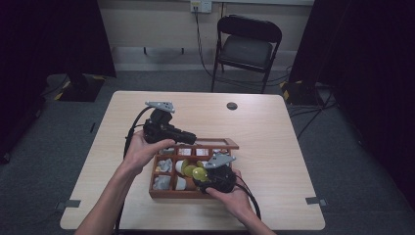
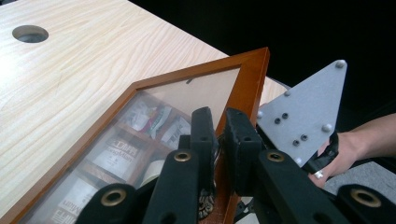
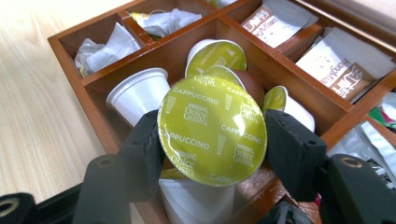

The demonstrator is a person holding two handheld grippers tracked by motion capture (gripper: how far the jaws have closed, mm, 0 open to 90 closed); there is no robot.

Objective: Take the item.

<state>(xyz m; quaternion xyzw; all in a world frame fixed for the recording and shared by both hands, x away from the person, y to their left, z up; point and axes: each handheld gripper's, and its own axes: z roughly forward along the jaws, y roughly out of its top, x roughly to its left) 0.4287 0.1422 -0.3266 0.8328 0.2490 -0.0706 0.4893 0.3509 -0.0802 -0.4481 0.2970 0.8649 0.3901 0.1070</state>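
A wooden compartment box [image 1: 155, 194] sits on the table near the front edge. Its glass-paned lid [image 1: 218, 143] is raised, and my left gripper [image 1: 192, 138] is shut on the lid's frame. In the left gripper view the two jaws [image 2: 222, 128] pinch the brown lid frame [image 2: 247, 74]. My right gripper [image 1: 201, 177] hovers over the box's middle compartment, shut on a coffee capsule [image 1: 198, 173]. The capsule's green foil top [image 3: 212, 130], printed CAPPUCCINO, sits between the right gripper's [image 3: 219, 142] pads above several other capsules [image 3: 217, 55].
Other compartments of the box [image 3: 95, 86] hold crumpled tea bags [image 3: 105, 46] and sachets [image 3: 275, 21]. A cable hole [image 1: 232, 105] is in the table's far side. A folding chair [image 1: 247, 41] stands beyond the table. Bare tabletop lies left and right of the box.
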